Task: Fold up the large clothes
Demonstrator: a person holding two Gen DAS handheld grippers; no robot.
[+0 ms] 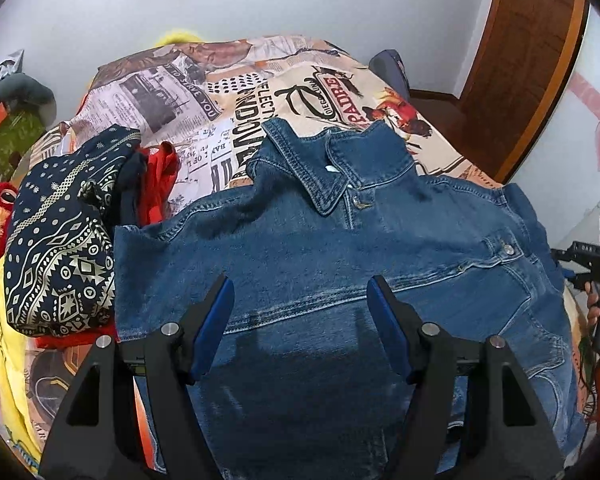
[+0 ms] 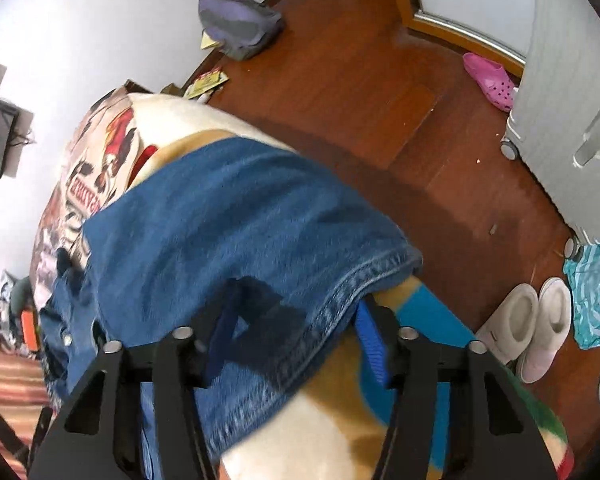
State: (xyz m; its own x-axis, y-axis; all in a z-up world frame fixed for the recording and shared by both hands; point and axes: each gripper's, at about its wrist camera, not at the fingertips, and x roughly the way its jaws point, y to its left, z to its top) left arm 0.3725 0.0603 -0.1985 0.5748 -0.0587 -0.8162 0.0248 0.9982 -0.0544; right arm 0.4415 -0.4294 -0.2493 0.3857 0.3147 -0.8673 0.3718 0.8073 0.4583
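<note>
Blue denim jacket (image 1: 340,280) lies spread on the printed bedspread (image 1: 228,92), ahead of both spread, empty jaws. Its hem (image 2: 340,292) runs between the right jaws; a shallow bite could slip off thick denim.

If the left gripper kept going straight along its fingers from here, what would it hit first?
Most likely the denim jacket: the open left gripper points at its chest panel below the collar. Depth is unclear.
</note>
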